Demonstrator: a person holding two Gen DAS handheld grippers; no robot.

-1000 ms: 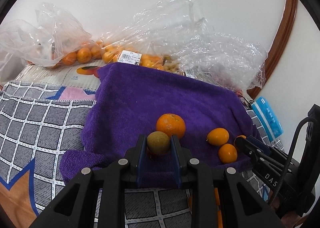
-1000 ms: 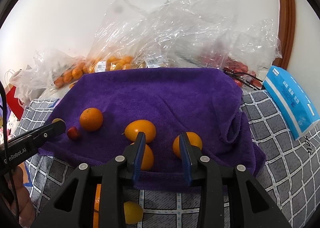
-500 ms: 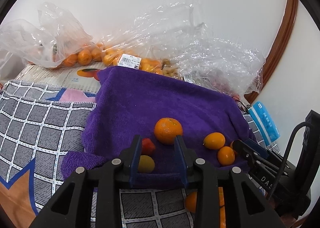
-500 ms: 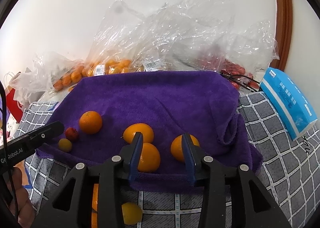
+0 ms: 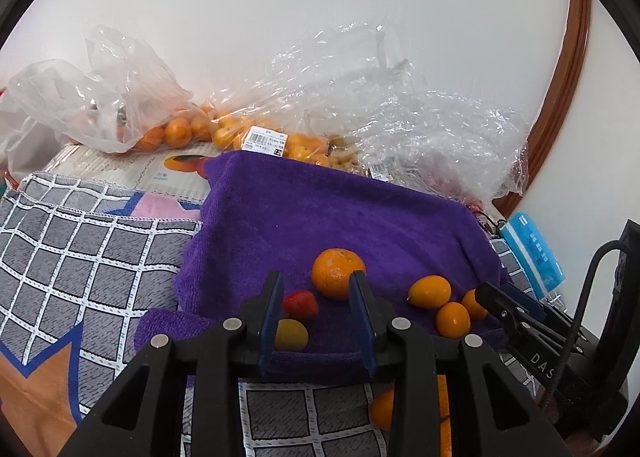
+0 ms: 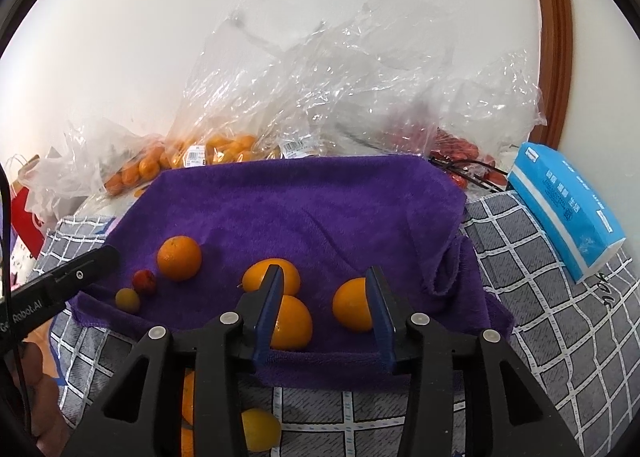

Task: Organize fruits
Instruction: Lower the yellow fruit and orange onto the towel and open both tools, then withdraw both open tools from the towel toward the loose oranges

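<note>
A purple towel [image 5: 320, 213] [image 6: 300, 201] holds the fruits. At its left front lie a small yellow-green fruit [image 5: 291, 333] [image 6: 127, 299], a small red fruit [image 5: 301, 305] [image 6: 144, 281] and a round orange [image 5: 338, 273] [image 6: 179, 257]. To the right lie three orange fruits [image 6: 271, 276] [image 6: 291, 321] [image 6: 354, 309]. My left gripper [image 5: 318, 297] is open and empty above the small fruits. My right gripper [image 6: 324, 293] is open and empty, over the front towel edge between two orange fruits.
Clear plastic bags of oranges [image 5: 176, 133] [image 6: 216, 149] and red fruit [image 6: 460, 149] lie behind the towel against the wall. A blue tissue pack [image 6: 568, 209] lies at the right. More fruit [image 6: 260, 429] sits below the front edge of the checked cloth [image 5: 80, 257].
My left gripper opened and let the yellow-green fruit go onto the towel beside the red fruit, then drew back. My right gripper drew back slightly and stayed open.
</note>
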